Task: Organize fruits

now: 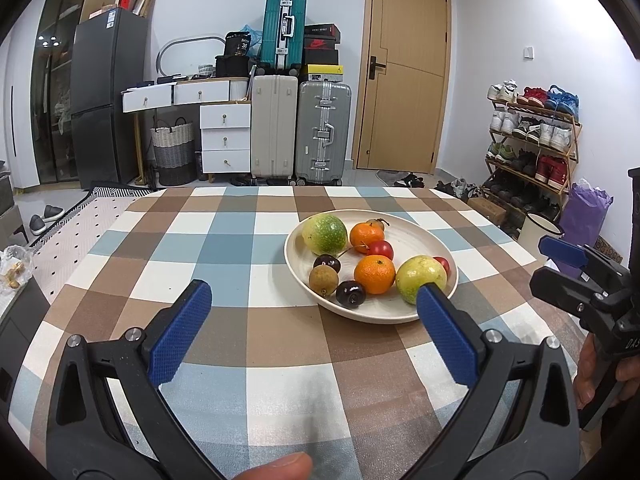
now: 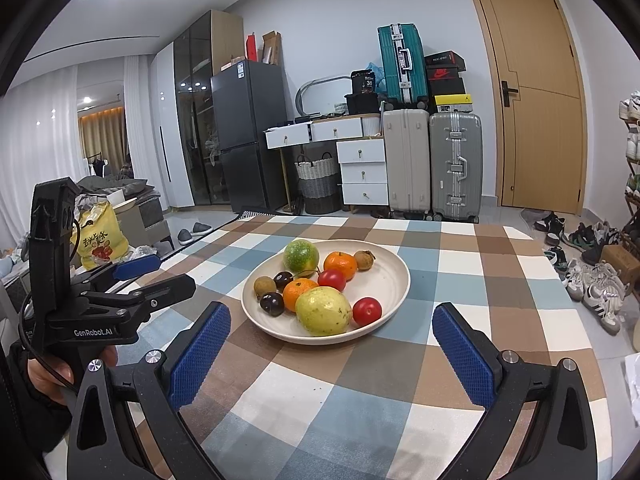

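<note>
A cream plate (image 1: 404,236) (image 2: 390,280) stands on the checked tablecloth and holds mixed fruit: two green-yellow passion fruits (image 1: 325,233) (image 2: 323,310), two mandarins (image 1: 375,274) (image 2: 341,265), red cherry tomatoes (image 1: 380,249) (image 2: 367,311), dark cherries (image 1: 350,293) (image 2: 272,303) and brown longans (image 1: 323,280) (image 2: 265,286). My left gripper (image 1: 314,330) is open and empty, just short of the plate's near-left side. My right gripper (image 2: 332,354) is open and empty, in front of the plate's near rim. Each gripper shows in the other's view, the right (image 1: 560,250) and the left (image 2: 138,266).
The checked tablecloth (image 1: 224,248) (image 2: 460,280) covers the table around the plate. Beyond the far edge are suitcases (image 1: 323,132), white drawers (image 1: 226,136), a fridge (image 1: 106,96) and a shoe rack (image 1: 532,140). A yellow bag (image 2: 98,240) lies to the left.
</note>
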### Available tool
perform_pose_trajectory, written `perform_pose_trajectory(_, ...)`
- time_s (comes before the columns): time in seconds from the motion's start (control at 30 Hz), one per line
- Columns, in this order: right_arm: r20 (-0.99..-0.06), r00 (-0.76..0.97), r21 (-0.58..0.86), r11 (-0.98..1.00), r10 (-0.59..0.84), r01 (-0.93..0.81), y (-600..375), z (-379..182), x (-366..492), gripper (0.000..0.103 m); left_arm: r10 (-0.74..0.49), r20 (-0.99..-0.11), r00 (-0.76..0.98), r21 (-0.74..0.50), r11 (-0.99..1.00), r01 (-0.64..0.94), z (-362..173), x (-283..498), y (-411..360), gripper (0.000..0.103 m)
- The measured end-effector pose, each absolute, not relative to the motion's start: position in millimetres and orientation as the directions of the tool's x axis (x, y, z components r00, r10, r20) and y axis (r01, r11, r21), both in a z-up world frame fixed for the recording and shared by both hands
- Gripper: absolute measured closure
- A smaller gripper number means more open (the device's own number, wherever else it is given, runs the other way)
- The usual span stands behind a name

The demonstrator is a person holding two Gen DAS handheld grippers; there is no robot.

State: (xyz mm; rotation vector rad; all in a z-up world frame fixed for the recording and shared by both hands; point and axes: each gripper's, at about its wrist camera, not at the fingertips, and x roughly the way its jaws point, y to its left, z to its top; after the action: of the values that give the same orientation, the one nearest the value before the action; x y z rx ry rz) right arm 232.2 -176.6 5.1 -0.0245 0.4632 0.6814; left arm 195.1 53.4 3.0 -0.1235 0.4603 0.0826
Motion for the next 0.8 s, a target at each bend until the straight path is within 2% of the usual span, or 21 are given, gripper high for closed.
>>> perform_pose_trajectory(0.8, -0.416, 0.676, 0.105, 0.771, 0.608, -0.629, -169.4, 4.1, 226.5, 0.0, 0.051, -0.445, 0.894, -0.094, 0.99, -0.103, 5.2, 193.6, 51.9, 0.001)
